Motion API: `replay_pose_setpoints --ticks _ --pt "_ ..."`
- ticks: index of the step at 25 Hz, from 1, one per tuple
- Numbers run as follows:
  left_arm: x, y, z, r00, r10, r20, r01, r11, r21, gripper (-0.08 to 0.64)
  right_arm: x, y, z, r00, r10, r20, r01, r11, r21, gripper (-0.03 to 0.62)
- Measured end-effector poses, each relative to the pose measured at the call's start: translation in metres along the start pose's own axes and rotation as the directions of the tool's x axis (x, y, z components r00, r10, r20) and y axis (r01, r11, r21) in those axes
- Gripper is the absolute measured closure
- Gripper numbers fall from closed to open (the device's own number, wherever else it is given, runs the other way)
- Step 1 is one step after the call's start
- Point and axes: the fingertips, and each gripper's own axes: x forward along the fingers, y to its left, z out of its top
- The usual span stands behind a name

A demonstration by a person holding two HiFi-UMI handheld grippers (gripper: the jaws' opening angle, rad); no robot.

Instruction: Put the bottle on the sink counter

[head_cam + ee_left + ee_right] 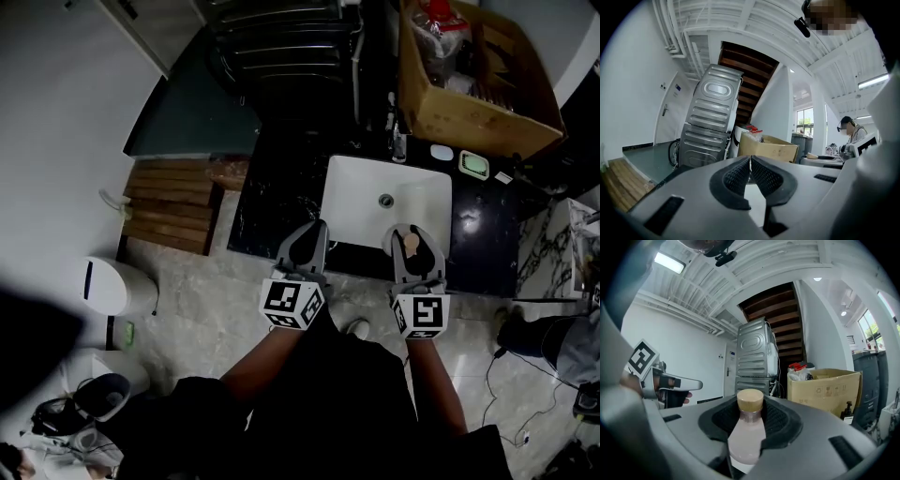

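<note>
The two forearms are stretched forward and the grippers are held side by side, level with each other, above the front edge of the white sink (356, 202). The jaws of the left gripper (314, 230) are brought together at the tips and nothing is held between them. The right gripper (410, 234) is clamped on the pale pink bottle (747, 427), whose tan cap is pointed toward the jaw tips; the bottle is kept in the air, not resting on anything. The sink is set in a black marbled counter (272, 202). Behind it a soap dish (474, 166) and an open cardboard box (450, 117) are seen, well apart from the grippers. A wooden mat (173, 202) and a white bin (117, 286) are placed on the grey floor (216, 309) at the left
</note>
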Motion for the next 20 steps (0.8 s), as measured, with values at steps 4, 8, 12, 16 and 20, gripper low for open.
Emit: replay_pose_setpoints --ticks 4,8,12,16,20 --pt "0.008 0.014 -0.001 1.0 -0.008 -0.008 0.008 1.0 0.0 0.543 0.013 0.005 0.002 1.0 -0.005 -0.013 0.005 1.0 -0.006 0.446" --pt "0.018 0.037 0.0 1.0 -0.016 -0.017 0.016 1.0 -0.007 0.543 0.034 0.014 0.003 1.0 -0.015 -0.022 0.015 1.0 -0.009 0.446" --pt "0.03 0.063 0.004 1.0 -0.027 -0.013 0.026 1.0 -0.017 0.543 0.058 0.022 0.005 0.999 -0.03 -0.038 0.029 0.999 -0.016 0.446" --pt "0.045 0.086 0.01 0.999 -0.052 -0.01 0.052 0.998 -0.018 0.543 0.082 0.029 0.008 0.997 -0.06 -0.047 0.06 0.998 -0.011 0.446" --pt "0.058 0.109 0.015 0.997 -0.08 -0.014 0.079 0.996 -0.05 0.543 0.109 0.04 0.01 0.994 -0.088 -0.061 0.086 0.996 -0.03 0.446"
